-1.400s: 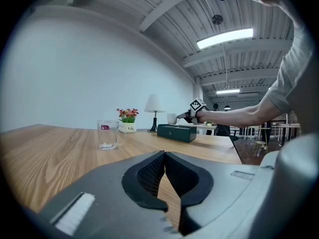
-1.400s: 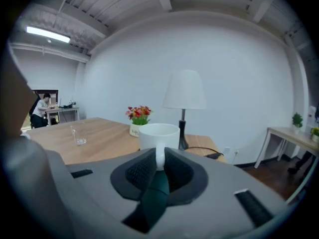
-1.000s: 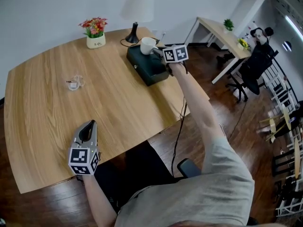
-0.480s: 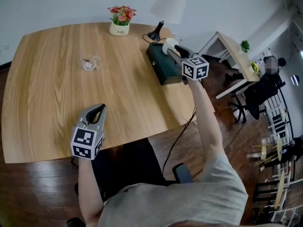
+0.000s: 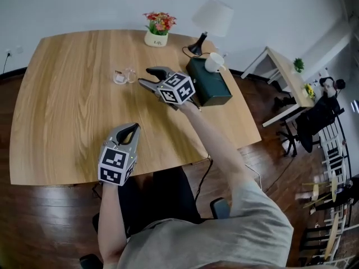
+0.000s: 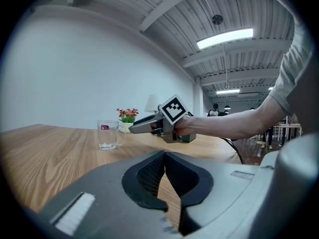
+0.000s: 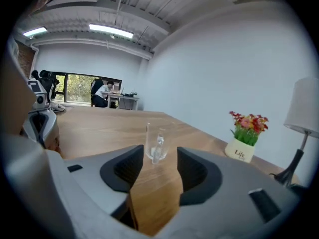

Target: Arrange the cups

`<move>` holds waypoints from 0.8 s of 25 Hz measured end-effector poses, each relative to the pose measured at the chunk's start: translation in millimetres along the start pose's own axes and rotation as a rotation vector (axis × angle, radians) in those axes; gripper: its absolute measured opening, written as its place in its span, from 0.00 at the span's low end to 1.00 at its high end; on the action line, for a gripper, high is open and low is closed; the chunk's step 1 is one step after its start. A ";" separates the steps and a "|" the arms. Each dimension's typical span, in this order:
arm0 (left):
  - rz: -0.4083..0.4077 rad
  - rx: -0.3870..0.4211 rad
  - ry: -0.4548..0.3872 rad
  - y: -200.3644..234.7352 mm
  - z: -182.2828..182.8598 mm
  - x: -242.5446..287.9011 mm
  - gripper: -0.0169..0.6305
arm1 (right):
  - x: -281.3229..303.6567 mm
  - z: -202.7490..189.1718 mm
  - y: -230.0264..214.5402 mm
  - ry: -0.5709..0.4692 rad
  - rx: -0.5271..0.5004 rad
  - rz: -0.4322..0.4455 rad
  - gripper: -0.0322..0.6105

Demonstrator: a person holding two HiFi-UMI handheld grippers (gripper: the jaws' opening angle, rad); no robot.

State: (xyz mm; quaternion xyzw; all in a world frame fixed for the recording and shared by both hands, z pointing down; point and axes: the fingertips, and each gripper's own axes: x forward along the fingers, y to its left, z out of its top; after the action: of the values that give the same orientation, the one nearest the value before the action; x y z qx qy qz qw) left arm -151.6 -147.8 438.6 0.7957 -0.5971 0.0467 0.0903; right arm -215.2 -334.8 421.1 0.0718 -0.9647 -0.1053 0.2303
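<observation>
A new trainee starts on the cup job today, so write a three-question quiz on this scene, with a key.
1. True or false: the white cup stands on the dark green box.
2. Which thing does the right gripper point at? A flower pot, B glass mug, C lamp.
3. Fill in: the left gripper has its jaws ____.
Key: 1 true. 2 B; its jaws are opening, with nothing between them. 3 shut, holding nothing.
</observation>
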 end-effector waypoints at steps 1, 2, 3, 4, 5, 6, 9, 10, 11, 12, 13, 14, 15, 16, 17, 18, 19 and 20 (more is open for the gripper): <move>0.000 0.000 0.000 -0.2 0.0 -0.4 0.05 | 9.5 1.2 5.1 0.005 0.005 0.009 0.41; -0.001 0.000 0.001 -0.2 -0.1 -1.0 0.05 | 17.6 3.3 8.5 0.007 0.009 0.011 0.41; -0.001 0.000 0.001 0.2 -0.1 -1.5 0.05 | 24.6 6.1 9.8 0.007 0.013 0.004 0.41; -0.001 0.001 0.001 0.9 -0.2 -1.8 0.05 | 31.0 9.0 9.3 0.006 0.018 -0.006 0.41; 0.000 0.002 0.001 1.6 -0.3 -1.8 0.05 | 36.6 10.9 8.1 0.005 0.021 -0.016 0.40; 0.000 0.002 0.000 1.8 -0.6 -1.7 0.05 | 41.6 11.5 7.5 0.007 0.019 -0.021 0.34; 0.002 0.001 0.000 0.4 -1.4 -1.8 0.05 | 50.4 8.7 10.3 0.011 0.007 -0.014 0.22; 0.002 0.000 0.000 0.2 -1.2 -1.6 0.05 | 50.8 8.2 9.7 0.011 0.017 -0.014 0.15; 0.002 0.000 0.000 0.4 -0.8 -1.2 0.05 | 50.0 8.0 7.9 0.010 0.039 -0.015 0.16; 0.001 0.000 0.001 0.9 -0.3 -0.7 0.05 | 48.1 7.8 5.8 0.008 0.064 -0.017 0.15; 0.000 0.001 0.001 1.6 0.0 -0.3 0.05 | 45.2 7.3 4.5 0.005 0.086 -0.018 0.15; -0.001 0.001 0.001 2.2 0.1 -0.3 0.05 | 41.0 6.4 4.6 0.000 0.104 -0.018 0.15; -0.001 0.002 0.000 2.6 0.1 -0.7 0.05 | 35.4 5.1 5.7 -0.009 0.119 -0.020 0.15; -0.001 0.003 0.000 2.8 0.1 -1.5 0.05 | 28.3 3.3 7.4 -0.019 0.135 -0.022 0.15; -0.001 0.003 0.000 2.8 0.2 -2.2 0.05 | 19.8 1.1 9.2 -0.030 0.151 -0.023 0.15; -0.001 0.002 -0.001 2.8 0.6 -2.5 0.05 | 10.1 -1.9 10.8 -0.038 0.167 -0.023 0.15; -0.001 0.002 -0.001 2.8 1.1 -2.6 0.05 | -0.7 -5.5 11.8 -0.046 0.181 -0.025 0.15; -0.001 0.003 -0.002 3.1 1.5 -2.7 0.05 | -12.2 -9.4 12.4 -0.054 0.194 -0.030 0.15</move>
State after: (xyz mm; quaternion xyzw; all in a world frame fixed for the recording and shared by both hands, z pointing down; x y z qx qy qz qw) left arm -155.4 -146.4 436.9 0.7963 -0.5966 0.0466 0.0886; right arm -201.3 -322.1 427.0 0.1053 -0.9751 -0.0165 0.1944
